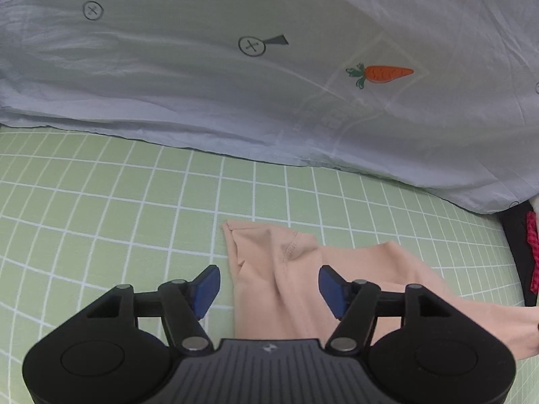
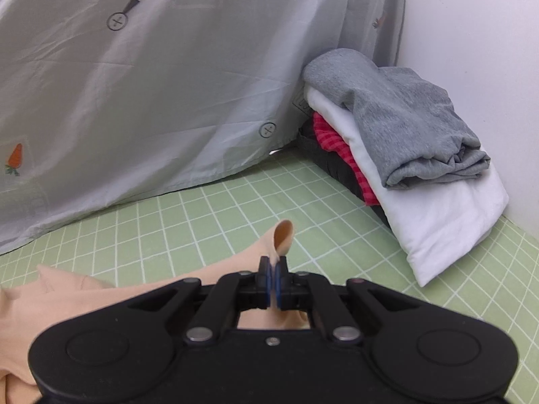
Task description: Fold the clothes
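Between the blue pads of the left gripper (image 1: 269, 289), spread wide, lies the peach garment (image 1: 279, 282); neither pad touches it, cloth sits flat on the green grid sheet (image 1: 118, 208) under and ahead of the jaws. One folded corner of the garment points forward-left of the left pad, a stitched seam runs just ahead of the gap.

Right gripper (image 2: 273, 284) is pinched tight on a narrow piece of the same peach garment (image 2: 84, 303); a curled tip of fabric sticks up just past the closed pads. Rest of the cloth trails back and to the left under the gripper body.

Left wrist view only: orange carrot print (image 1: 380, 74) on the pale grey sheet (image 1: 202, 84) far ahead, right of centre; the stack shows only as a dark and red sliver at the right edge.

Right wrist view only: full stack of folded clothes (image 2: 404, 155) ahead-right, grey on top, then white, red, dark at bottom, against a white wall (image 2: 471, 33).
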Demonstrator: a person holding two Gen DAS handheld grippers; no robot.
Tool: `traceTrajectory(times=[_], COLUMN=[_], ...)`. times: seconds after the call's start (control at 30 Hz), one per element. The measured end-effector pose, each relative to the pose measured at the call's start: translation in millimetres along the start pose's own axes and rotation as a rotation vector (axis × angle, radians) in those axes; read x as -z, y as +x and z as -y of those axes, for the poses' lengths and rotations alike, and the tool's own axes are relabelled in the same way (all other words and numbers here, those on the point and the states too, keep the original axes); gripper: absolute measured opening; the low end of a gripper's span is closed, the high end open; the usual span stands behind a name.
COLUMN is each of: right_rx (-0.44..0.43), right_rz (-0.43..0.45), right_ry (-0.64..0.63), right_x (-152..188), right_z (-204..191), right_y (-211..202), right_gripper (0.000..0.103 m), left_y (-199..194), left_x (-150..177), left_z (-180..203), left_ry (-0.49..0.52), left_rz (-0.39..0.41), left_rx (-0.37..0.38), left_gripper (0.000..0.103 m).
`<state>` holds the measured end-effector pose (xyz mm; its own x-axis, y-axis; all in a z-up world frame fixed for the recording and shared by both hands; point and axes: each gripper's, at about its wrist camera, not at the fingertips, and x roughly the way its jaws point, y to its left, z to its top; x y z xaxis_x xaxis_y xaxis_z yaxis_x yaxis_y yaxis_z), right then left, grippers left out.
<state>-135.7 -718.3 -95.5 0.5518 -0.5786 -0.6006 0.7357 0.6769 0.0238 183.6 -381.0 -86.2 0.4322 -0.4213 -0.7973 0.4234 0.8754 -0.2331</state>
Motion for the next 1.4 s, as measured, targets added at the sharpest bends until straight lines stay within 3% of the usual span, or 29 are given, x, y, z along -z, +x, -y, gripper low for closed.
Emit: traceTrajectory(times=[0.17,0.37,0.63,0.77,1.03,1.1,1.33,1.4], right_rx=[-0.107,-0.257,-0.398,-0.430,-0.421,-0.411,-0.372,-0.340], right_rz=[0.027,0.033,-0.127,-0.195,-0.257,-0.272,-0.232,-0.228], right_ry=[-0.093,-0.208,-0.295,-0.348,-0.318,-0.290,-0.218,-0.205], right_x=[12,48,140,174,200,205,195,191], right_z=[-27,-75,-122,-135,-135,-130,-95,-82], right_y=[-45,-105,-163,-185,-210,-212,-211,-205], right_gripper=[0.003,0.003,0.003,0.003,0.005,0.020,0.045,0.064], left_y=[-64,-106,-136,-148,-151,-150,-146,-142], left_x=[48,116,171,188,204,206,210,213], left_z=[-19,-28,-30,-38,-45,-43,-9,4], left_ry=[-0.048,-0.039,0.005,0.013,0.040,0.044,0.067,0.074], left_rz=[0.018,-0.054,-0.109,-0.126,-0.168,-0.173,-0.163,-0.162], left_rx=[-0.027,-0.042,-0.045,-0.041,-0.022,-0.015,0.005,0.006], left_gripper=[0.075,0.075,0.075,0.075,0.075,0.075,0.075,0.075])
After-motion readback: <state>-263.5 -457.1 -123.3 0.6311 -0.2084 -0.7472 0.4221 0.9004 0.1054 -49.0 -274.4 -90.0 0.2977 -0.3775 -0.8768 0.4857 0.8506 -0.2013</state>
